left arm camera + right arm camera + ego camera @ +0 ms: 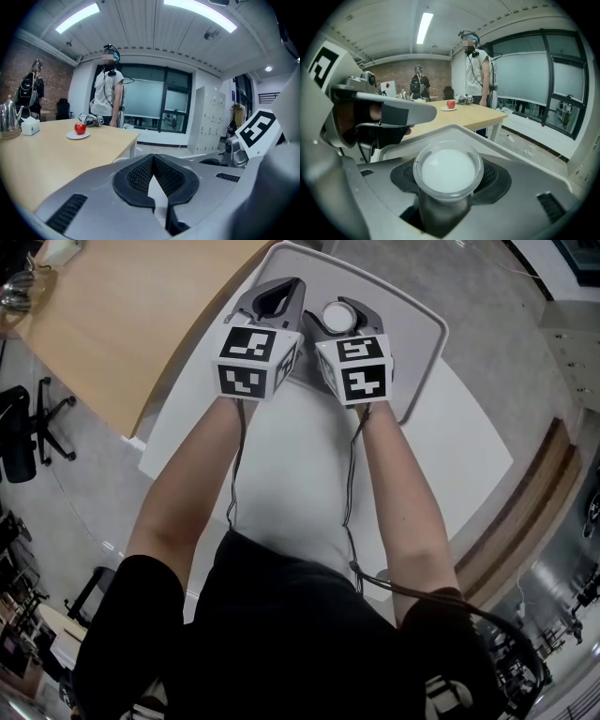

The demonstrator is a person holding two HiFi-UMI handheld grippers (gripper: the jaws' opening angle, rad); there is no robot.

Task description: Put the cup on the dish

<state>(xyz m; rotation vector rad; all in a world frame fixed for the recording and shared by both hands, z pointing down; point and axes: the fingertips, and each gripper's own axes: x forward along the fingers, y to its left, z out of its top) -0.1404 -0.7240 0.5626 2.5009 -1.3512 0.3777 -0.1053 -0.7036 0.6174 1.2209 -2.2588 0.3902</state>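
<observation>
Translucent plastic cup (447,169) is sitting upright, clenched in the right tongs (339,311), over the grey dish (420,329) on the white bench (450,456). No view is showing whether its base is touching the dish floor. The left tongs (152,159) are lying pinched together on nothing, just beside. The step seems to be calling for keeping the cup level, settling it flat away from the raised rim, then easing the grip off slowly.

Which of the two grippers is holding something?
The right gripper: its jaws are shut on the cup. The left gripper is empty, its jaws meeting at the tips with nothing between them.
</observation>
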